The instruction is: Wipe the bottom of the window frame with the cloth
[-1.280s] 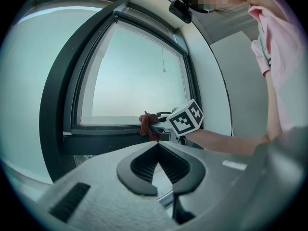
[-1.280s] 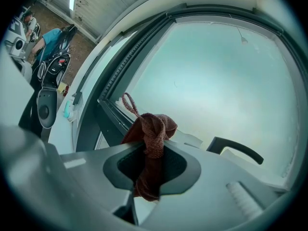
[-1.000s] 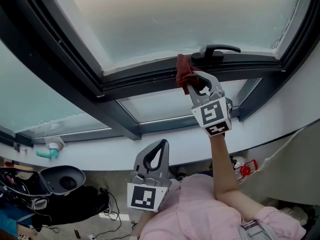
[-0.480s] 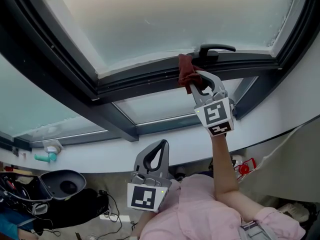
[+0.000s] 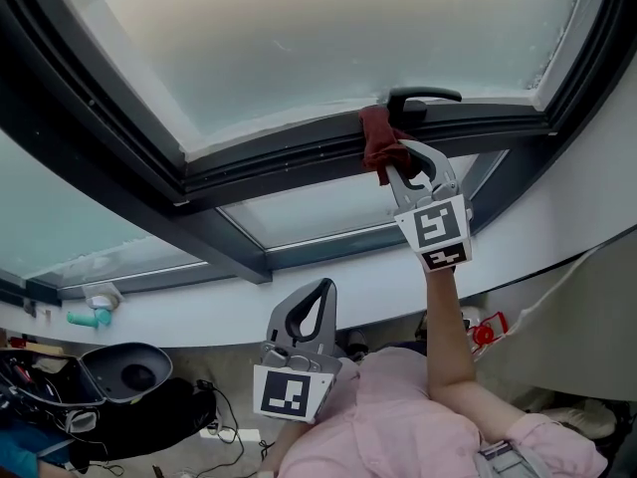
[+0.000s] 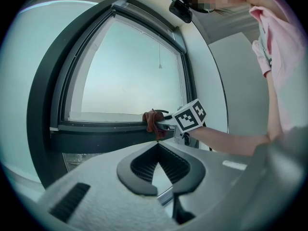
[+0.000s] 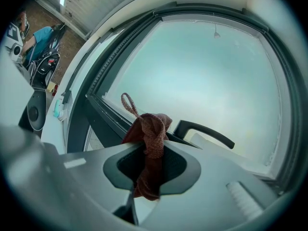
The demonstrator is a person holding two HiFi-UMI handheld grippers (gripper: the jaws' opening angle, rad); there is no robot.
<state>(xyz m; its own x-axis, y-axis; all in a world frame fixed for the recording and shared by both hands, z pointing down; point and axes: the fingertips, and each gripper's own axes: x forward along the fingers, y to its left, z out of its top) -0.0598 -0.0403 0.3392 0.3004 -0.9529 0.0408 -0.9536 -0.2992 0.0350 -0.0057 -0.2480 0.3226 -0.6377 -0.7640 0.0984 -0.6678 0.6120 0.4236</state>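
Two claws are shown, and only one is at work. The right claw [image 5: 391, 170] is raised on an outstretched forearm [image 5: 445, 317] to the window frame [image 5: 289, 162], and its jaws are pressed together on a reddish-brown cloth [image 5: 376, 139]. In the right gripper view the cloth [image 7: 152, 126] is seen bunched between the jaws of the right claw [image 7: 153, 153]. A twisted part and a small loop stand out ahead of the tips, and a tail hangs behind them. The bundle appears to be held forward so that fabric, not the claw, is brought against the dark bottom rail. The cloth is laid on that rail just beside the root of the black handle [image 5: 423, 98], on its left in the head view. Whether the handle itself is touched cannot be told.

The left claw [image 5: 320, 289] is kept low, near the person's chest and well apart from the frame. In the left gripper view the tips of the left claw [image 6: 157, 145] are seen closed on each other, with nothing between them. It is judged to be parked out of the way, since one claw is enough for the wipe.

The task is judged to be under way at the handle end of the rail, and a long stretch of rail runs leftward from the cloth. Steady pressure along the rail would be called for in the next stroke. The loose loop could be snagged on the handle.
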